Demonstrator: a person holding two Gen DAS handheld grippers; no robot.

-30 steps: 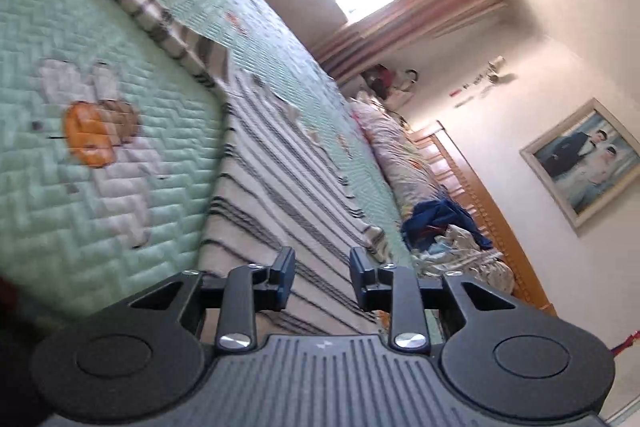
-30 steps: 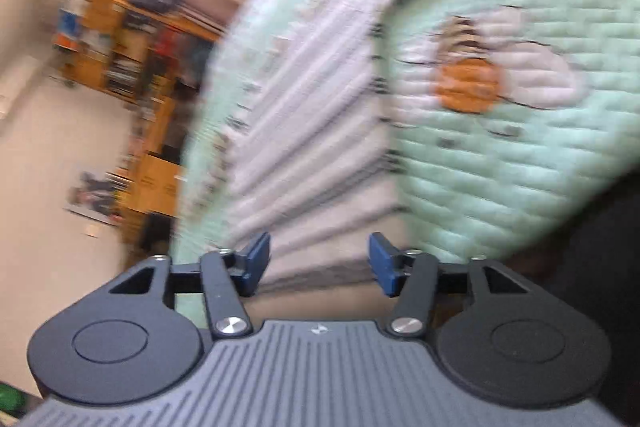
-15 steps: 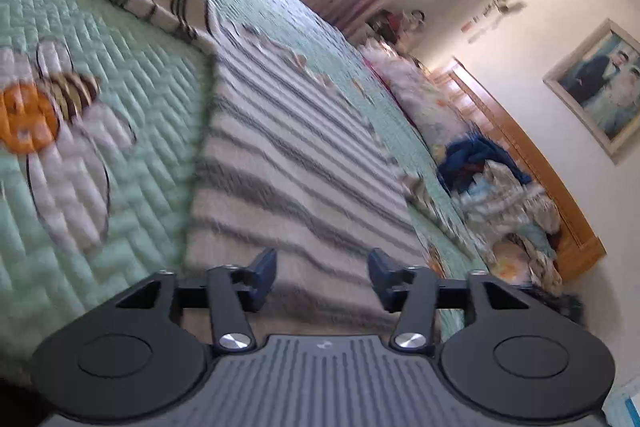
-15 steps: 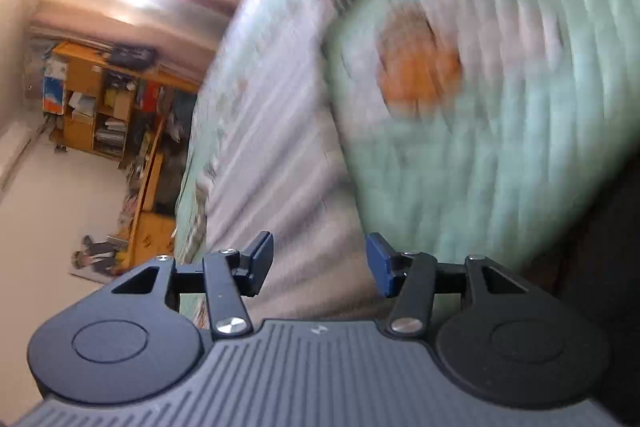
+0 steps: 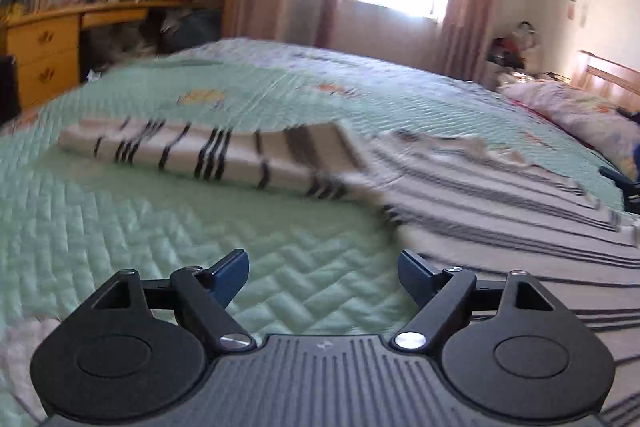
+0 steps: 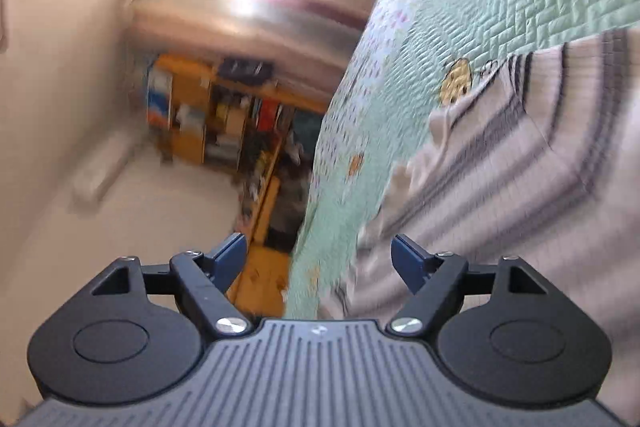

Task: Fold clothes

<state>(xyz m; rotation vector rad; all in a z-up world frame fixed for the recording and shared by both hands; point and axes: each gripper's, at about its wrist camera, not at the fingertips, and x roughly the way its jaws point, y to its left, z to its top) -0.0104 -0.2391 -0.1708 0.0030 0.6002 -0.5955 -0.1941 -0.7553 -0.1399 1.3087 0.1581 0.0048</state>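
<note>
Between grasps is my reading of this moment: neither tool holds cloth, and the next fold has not begun.

In the left wrist view, the left tool (image 5: 322, 277) has its jaws wide apart, having just been opening, with only the quilted green bedspread (image 5: 132, 227) between them. The striped garment (image 5: 500, 211) lies flat on the bed from about 1 to 3 o'clock of that tool, its long sleeve (image 5: 208, 153) stretched out toward 11 o'clock. Beyond, at 10 o'clock, stands a wooden desk (image 5: 44, 43) with cluttered shelves.

In the right wrist view, the right tool (image 6: 318, 263) also stands apart, its jaws just opened further, nothing between the pads; the garment's rumpled edge (image 6: 420, 163) sits just ahead at about 1 o'clock.

The next move likely calls for each tool to drop onto an edge or the sleeve, pinch a single layer cleanly, and carry it over the body.

The garment looks soft and knitted, pale with dark grey stripes, limp enough to bunch. The bedspread is chevron-stitched, puffy, with small cartoon motifs.
</note>
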